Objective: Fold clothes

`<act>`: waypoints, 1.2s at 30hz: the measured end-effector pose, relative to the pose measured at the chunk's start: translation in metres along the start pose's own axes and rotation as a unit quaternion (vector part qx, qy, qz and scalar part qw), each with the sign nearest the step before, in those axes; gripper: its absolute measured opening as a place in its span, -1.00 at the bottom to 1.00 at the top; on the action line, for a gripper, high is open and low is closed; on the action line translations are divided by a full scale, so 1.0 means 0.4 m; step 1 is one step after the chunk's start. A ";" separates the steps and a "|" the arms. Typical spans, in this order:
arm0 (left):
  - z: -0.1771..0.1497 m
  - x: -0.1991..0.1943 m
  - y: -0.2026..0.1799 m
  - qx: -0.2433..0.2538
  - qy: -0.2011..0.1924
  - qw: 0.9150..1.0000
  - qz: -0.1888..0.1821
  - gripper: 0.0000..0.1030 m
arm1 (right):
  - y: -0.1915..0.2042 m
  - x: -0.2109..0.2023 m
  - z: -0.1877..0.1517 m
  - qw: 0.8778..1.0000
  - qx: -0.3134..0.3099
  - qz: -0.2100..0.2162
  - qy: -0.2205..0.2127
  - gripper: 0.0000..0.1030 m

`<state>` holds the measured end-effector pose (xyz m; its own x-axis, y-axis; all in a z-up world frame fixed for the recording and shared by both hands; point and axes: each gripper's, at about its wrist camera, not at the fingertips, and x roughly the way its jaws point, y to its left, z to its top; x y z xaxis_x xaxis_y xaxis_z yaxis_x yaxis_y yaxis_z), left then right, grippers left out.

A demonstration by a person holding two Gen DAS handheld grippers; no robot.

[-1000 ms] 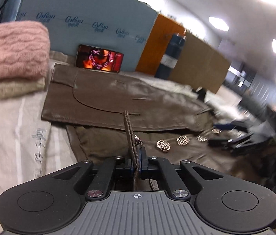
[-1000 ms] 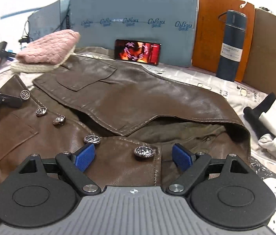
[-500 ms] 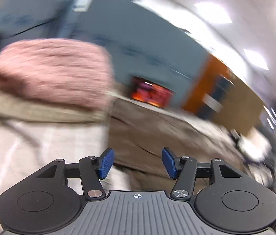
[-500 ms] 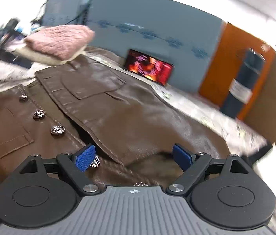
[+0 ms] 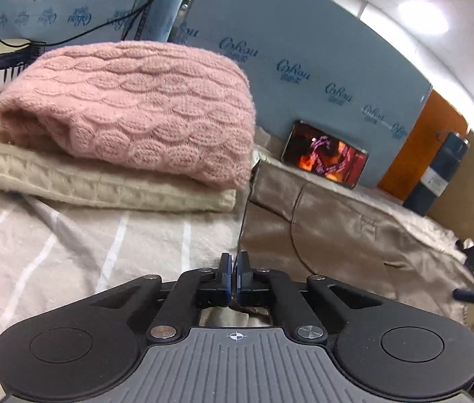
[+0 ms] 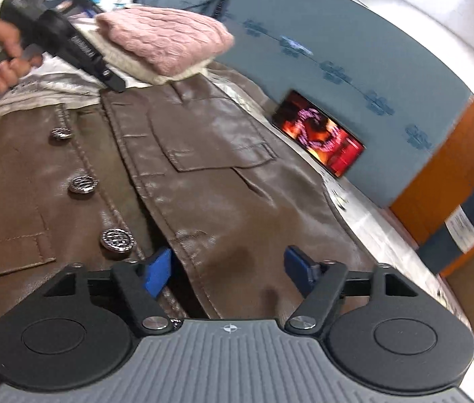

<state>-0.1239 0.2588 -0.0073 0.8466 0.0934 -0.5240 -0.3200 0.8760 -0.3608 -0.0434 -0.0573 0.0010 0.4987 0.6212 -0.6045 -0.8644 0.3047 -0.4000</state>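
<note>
My left gripper (image 5: 235, 277) pads are pressed together at the brown jacket (image 6: 223, 181) corner, frame centre; grip unclear. Right gripper (image 6: 228, 268) gapes over the front flap, bottom centre. Keep seams aligned w/ the 3 buttons (image 6: 118, 240).

We read a repeated cursive "CoRou" logo across the tall blue-grey foam board (image 5: 304, 67); other labels are too blurred.

An office-like workroom: blue foam boards (image 5: 304, 67) wall a cloth-covered table (image 5: 69, 252), with ceiling light panels (image 5: 421, 16) and cables (image 5: 129, 16).
</note>
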 end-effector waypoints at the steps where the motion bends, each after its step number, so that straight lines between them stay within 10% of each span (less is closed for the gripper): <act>1: 0.001 -0.003 0.000 -0.001 -0.003 1.000 -0.004 -1.00 | 0.005 0.001 0.003 1.000 -0.010 -0.001 0.001 -0.10; 9: 0.001 -0.029 -0.016 -0.013 -0.005 0.999 -0.042 -1.00 | 0.004 -0.050 0.003 0.996 -0.074 -0.038 -0.011 -0.85; 21: -0.052 -0.095 -0.039 -0.014 0.017 0.998 -0.062 -1.00 | 0.024 -0.149 -0.041 0.993 -0.113 -0.034 -0.007 -0.95; 29: -0.025 -0.098 -0.027 -0.012 -0.014 1.000 -0.019 -0.93 | 0.029 -0.154 -0.087 0.999 -0.031 0.028 -0.029 -0.95; 32: 0.017 -0.073 -0.030 -0.001 -0.028 0.999 -0.027 -0.45 | -0.025 -0.172 -0.100 0.996 0.054 0.034 -0.066 -0.91; 34: 0.046 -0.038 -0.029 -0.001 -0.029 0.999 -0.032 0.11 | -0.077 -0.187 -0.127 0.988 0.125 0.006 -0.085 -0.23; 36: 0.070 0.007 -0.034 0.007 -0.010 0.999 -0.036 0.19 | -0.136 -0.199 -0.163 0.974 0.203 -0.026 -0.098 0.03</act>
<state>-0.1053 0.2606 0.0179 0.8759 0.0393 -0.4808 -0.2519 0.8873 -0.3862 -0.0317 -0.1705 0.0260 0.5554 0.7110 -0.4314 -0.8121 0.5755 -0.0970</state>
